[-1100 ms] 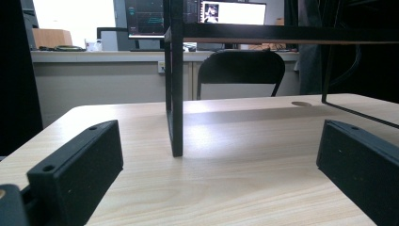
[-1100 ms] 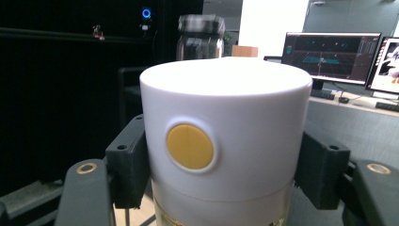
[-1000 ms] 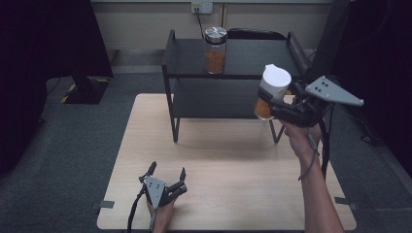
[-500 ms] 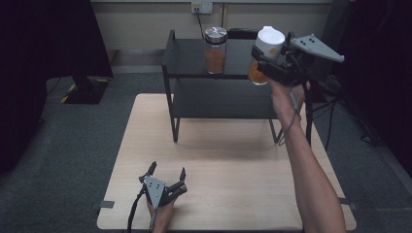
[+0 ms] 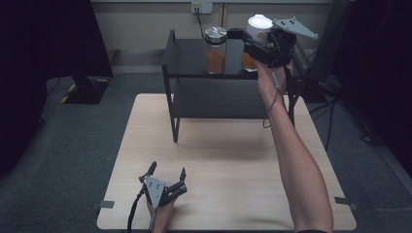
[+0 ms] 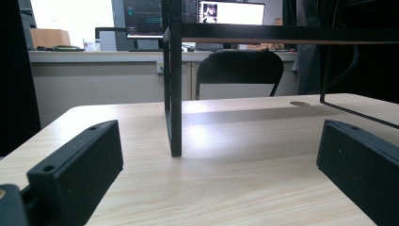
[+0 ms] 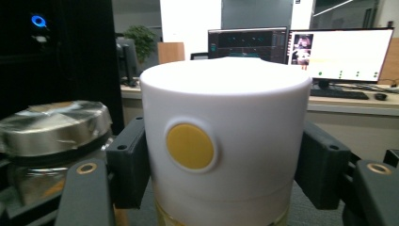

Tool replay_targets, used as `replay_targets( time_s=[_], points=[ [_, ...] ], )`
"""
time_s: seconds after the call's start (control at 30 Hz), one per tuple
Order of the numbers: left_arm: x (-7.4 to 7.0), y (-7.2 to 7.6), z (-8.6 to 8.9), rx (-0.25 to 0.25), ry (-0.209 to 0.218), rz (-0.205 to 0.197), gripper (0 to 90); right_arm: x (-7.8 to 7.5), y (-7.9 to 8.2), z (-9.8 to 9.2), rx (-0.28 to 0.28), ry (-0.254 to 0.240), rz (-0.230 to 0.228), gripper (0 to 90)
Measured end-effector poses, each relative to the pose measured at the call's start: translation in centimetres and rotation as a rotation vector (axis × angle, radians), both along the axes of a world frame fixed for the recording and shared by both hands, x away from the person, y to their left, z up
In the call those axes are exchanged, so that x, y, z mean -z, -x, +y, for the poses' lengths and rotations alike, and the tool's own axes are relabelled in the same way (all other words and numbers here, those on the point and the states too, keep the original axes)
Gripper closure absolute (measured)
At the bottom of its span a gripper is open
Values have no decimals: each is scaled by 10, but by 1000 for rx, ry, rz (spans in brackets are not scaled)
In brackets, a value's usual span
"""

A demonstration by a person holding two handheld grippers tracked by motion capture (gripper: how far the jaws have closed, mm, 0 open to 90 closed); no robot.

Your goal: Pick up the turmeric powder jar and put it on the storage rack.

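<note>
Gripping a white-lidded jar (image 5: 257, 36) with the right gripper (image 5: 260, 46), jaws pinching the white lid on both sides, as seen close up in the right gripper view (image 7: 226, 141), yellow dot facing the camera. Held over the top of the black shelf rack (image 5: 187, 63) standing at the counter's far edge, toward the rack's right end, just beside a steel-lidded jar (image 5: 215, 50) with orange contents already standing there. Cannot tell whether touching the shelf top. Resting low near the counter's (image 5: 218, 160) near edge, toward the left corner, the left gripper (image 5: 167, 174), jaws spread wide and holding nothing.
</note>
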State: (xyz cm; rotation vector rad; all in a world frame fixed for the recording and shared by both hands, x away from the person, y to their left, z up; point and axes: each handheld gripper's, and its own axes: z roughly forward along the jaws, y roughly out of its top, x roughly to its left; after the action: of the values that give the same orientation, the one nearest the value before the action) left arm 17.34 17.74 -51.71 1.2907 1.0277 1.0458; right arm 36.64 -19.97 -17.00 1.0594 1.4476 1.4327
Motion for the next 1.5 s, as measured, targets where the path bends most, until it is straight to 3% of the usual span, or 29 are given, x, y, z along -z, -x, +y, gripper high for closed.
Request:
replay_targets(
  time_s=[0.43, 0.47, 0.53, 0.63, 0.83, 1.17, 1.5],
  points=[
    [0, 0, 0, -1, 0, 0, 4, 5, -3, 1, -7, 15, -7, 295],
    [0, 0, 0, -1, 0, 0, 4, 6, -3, 2, -2, 21, -9, 272],
    [0, 0, 0, -1, 0, 0, 4, 7, -3, 5, 20, 27, -11, 139],
    [0, 0, -1, -4, 0, 1, 4, 13, 0, 5, 33, -3, -39, 5],
    [0, 0, -1, -4, -1, 1, 4, 14, 14, -6, 5, -54, -46, 0],
    [0, 0, -1, -6, -1, 1, 4, 23, 43, -25, 31, -79, -66, 0],
    [0, 0, -2, -10, 1, 1, 1, 39, 64, -37, 21, -56, -90, 0]
  ],
)
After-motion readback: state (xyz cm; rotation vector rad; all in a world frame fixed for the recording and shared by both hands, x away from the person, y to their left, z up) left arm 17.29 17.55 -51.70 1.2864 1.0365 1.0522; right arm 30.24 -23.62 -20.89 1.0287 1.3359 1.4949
